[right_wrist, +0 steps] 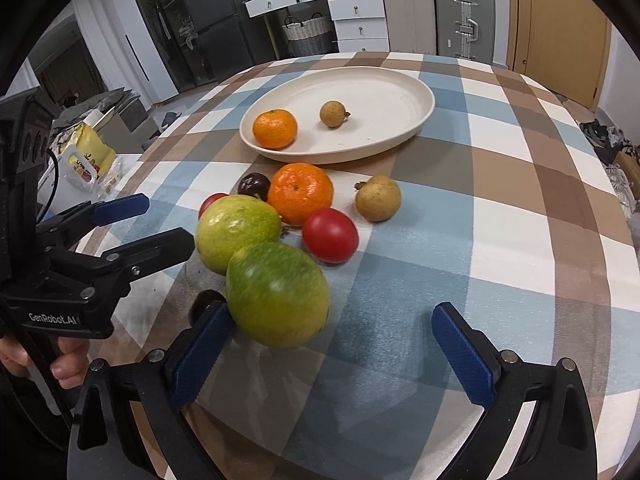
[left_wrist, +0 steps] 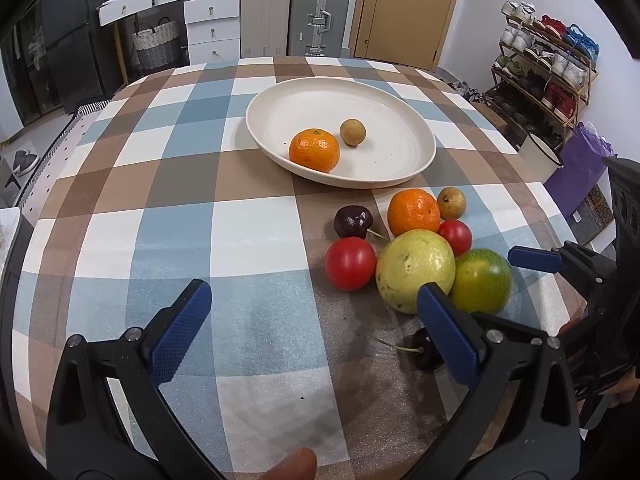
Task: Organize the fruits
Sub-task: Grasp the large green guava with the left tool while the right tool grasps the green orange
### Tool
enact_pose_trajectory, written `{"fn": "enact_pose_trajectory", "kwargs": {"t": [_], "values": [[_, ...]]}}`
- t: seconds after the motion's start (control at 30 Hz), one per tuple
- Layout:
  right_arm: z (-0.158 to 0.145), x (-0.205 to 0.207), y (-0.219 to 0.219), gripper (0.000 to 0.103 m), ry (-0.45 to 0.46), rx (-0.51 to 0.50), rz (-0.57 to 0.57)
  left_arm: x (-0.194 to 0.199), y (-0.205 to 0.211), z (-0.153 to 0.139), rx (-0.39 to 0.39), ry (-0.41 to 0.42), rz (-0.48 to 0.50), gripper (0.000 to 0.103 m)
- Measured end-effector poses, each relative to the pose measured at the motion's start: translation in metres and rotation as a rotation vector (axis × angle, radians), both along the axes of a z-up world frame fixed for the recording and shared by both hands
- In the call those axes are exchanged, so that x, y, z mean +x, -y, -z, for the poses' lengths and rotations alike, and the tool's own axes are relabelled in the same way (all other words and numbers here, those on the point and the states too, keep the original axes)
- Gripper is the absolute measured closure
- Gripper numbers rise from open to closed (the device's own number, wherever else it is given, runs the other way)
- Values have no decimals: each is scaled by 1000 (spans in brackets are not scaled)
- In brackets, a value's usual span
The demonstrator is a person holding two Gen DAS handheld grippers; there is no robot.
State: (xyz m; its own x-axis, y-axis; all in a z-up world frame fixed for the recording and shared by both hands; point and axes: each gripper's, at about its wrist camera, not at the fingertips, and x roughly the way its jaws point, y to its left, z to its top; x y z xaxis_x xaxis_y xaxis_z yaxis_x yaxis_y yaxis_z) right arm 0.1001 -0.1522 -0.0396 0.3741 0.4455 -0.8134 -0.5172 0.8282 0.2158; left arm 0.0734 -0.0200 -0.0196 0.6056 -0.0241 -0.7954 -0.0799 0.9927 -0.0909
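Checked tablecloth (left_wrist: 160,208) crowded with loose fruit beside plate (left_wrist: 400,176), both tongs spread apart and empty, right gripper (right_wrist: 328,344) nudging green citrus (right_wrist: 278,294); risks rolling it into guava (right_wrist: 236,232) and scattering neighbours.

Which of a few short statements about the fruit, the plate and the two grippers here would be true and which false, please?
1. The plate holds one orange and one small brown fruit. True.
2. The left gripper is shut on a tomato. False: it is open and holds nothing.
3. The right gripper is open, with the green citrus close by its left finger. True.
4. Both cherries lie on the plate. False: the cherry and the other cherry lie on the tablecloth.
5. A second orange lies on the cloth near the plate. True.
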Motion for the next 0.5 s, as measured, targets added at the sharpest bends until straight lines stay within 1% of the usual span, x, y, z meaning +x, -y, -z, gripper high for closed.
{"fn": "enact_pose_trajectory", "kwargs": {"t": [0.17, 0.27, 0.33, 0.4, 0.43, 0.5], "values": [[1, 4, 6, 4, 3, 26, 8, 1, 2, 1, -5, -2, 7, 0], [0, 4, 2, 6, 14, 21, 0, 2, 3, 1, -3, -3, 8, 0], [0, 4, 1, 9, 18, 24, -6, 2, 3, 1, -2, -4, 8, 0], [0, 4, -1, 16, 18, 40, -14, 2, 3, 1, -4, -3, 8, 0], [0, 4, -2, 16, 22, 39, -15, 2, 3, 1, -6, -4, 8, 0], [0, 3, -3, 23, 22, 54, -27, 3, 3, 1, -7, -4, 10, 0]]}}
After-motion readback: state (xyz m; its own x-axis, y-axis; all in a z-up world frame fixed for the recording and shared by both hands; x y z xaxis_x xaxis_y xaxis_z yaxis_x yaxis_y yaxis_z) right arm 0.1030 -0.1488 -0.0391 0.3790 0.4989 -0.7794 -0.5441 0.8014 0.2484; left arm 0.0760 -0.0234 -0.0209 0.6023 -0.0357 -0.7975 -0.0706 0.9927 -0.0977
